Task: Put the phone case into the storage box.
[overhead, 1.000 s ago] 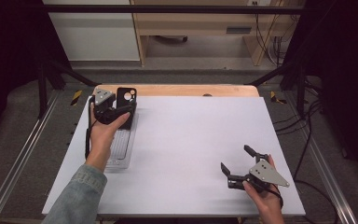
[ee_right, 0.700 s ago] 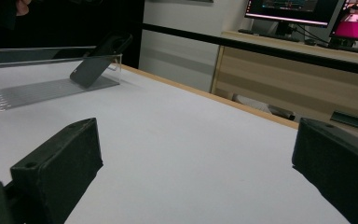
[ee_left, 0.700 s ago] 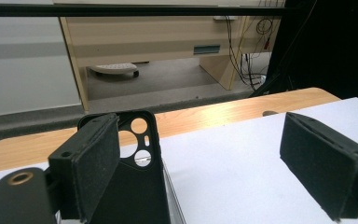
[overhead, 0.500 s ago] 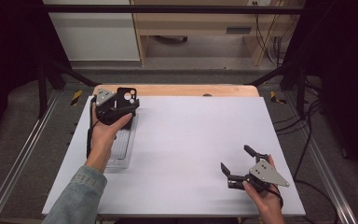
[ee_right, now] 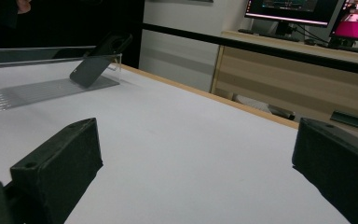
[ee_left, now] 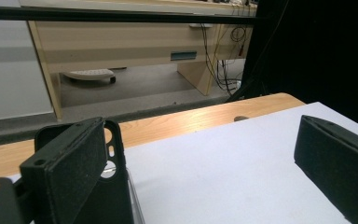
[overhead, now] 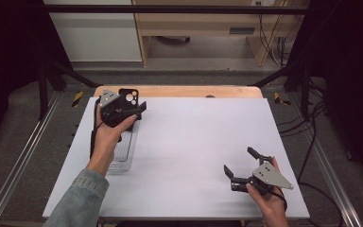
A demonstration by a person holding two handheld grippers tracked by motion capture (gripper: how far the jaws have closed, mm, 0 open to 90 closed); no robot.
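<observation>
A black phone case leans upright at the far end of a clear plastic tray on the left of the white table top. My left gripper hovers right over that end of the tray. Its jaws have just been opening and now stand wide, with nothing between them. In the left gripper view the case sits just behind the left jaw of my left gripper. My right gripper rests open near the front right corner, empty. From my right gripper I see the case tilted against the tray's wall.
A wooden strip runs along the table's far edge. Metal frame rails flank both sides. A wooden desk stands on the floor beyond, with cables to its right.
The left gripper's jaws have spread apart beside the phone case, which stays leaning in the tray. The right gripper has not moved.
</observation>
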